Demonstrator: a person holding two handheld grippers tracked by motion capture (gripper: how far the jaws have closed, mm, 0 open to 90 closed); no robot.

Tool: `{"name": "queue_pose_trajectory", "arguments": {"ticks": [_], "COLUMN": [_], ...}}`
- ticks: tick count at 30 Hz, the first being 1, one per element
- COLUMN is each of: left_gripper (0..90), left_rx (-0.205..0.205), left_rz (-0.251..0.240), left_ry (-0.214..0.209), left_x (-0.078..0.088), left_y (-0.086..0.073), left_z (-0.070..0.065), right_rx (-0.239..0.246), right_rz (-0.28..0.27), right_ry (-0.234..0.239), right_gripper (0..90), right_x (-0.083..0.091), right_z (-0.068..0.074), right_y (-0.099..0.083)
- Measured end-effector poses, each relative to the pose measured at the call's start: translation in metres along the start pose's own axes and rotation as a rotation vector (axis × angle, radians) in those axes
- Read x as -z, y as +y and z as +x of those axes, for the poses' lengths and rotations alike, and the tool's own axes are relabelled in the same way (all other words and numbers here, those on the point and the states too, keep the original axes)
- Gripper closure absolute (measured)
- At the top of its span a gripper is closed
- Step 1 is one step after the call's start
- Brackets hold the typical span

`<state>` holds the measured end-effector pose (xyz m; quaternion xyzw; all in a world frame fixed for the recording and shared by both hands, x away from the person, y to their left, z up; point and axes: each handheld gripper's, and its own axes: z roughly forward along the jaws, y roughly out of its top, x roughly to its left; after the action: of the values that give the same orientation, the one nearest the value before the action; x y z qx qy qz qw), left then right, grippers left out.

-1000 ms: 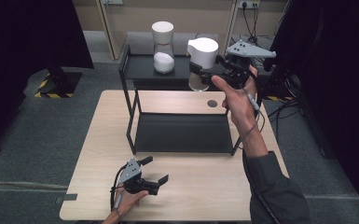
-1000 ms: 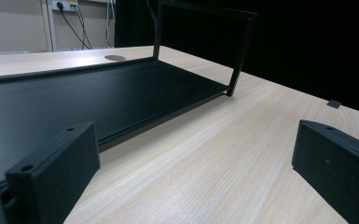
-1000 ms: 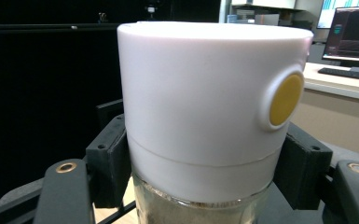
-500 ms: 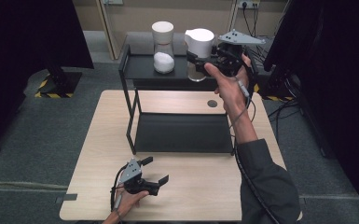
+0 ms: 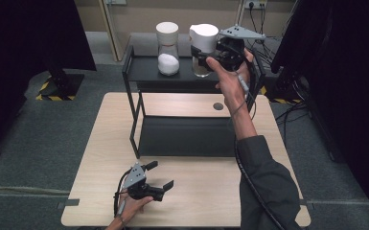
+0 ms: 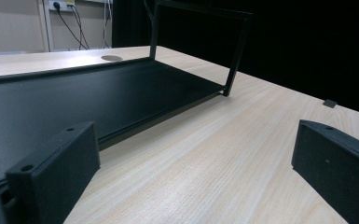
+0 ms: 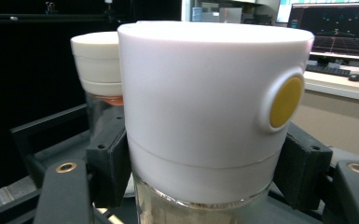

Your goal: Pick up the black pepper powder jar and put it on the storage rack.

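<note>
Upper right of the high view, the right gripper (image 5: 206, 60) clamps a white-lidded jar (image 5: 203, 48); lower left, the left gripper (image 5: 160, 176) rests with jaws apart.

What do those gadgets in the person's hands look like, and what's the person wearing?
Each gripper, left and right, is black with two blocky black jaws, a grey three-cornered plate on top and a trailing black cable. The right arm wears a dark grey sleeve.

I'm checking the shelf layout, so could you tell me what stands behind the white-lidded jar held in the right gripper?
In the right gripper view, a second jar with a cream lid stands behind the held jar. Its lower body is hidden by the held jar and a jaw.
</note>
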<state>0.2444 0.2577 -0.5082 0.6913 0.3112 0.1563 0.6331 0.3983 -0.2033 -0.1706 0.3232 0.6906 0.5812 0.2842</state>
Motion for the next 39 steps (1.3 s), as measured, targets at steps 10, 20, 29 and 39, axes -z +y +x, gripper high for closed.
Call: {"name": "queue_pose_trajectory", "arguments": {"ticks": [10, 20, 29, 39], "left_gripper": [0.1, 0.1, 0.2, 0.1], "left_rx": [-0.001, -0.003, -0.001, -0.001], "left_rz": [-0.001, -0.004, -0.004, -0.004], "left_ry": [-0.003, -0.001, 0.001, 0.0], "left_x": [0.0, 0.001, 0.001, 0.0], "left_y": [0.0, 0.0, 0.0, 0.0], "left_z": [0.0, -0.001, -0.001, -0.001], "right_rx": [-0.012, -0.015, -0.023, -0.024], "right_rz": [-0.004, 0.004, 0.004, 0.018], "right_ry": [-0.036, -0.062, -0.077, -0.093], "right_gripper": [30.7, 30.7, 30.7, 19.0], "right_x": [-0.011, -0.022, -0.026, -0.025], "right_z": [-0.001, -0.002, -0.002, 0.001], "right_y": [-0.004, -0.01, -0.013, -0.011]}}
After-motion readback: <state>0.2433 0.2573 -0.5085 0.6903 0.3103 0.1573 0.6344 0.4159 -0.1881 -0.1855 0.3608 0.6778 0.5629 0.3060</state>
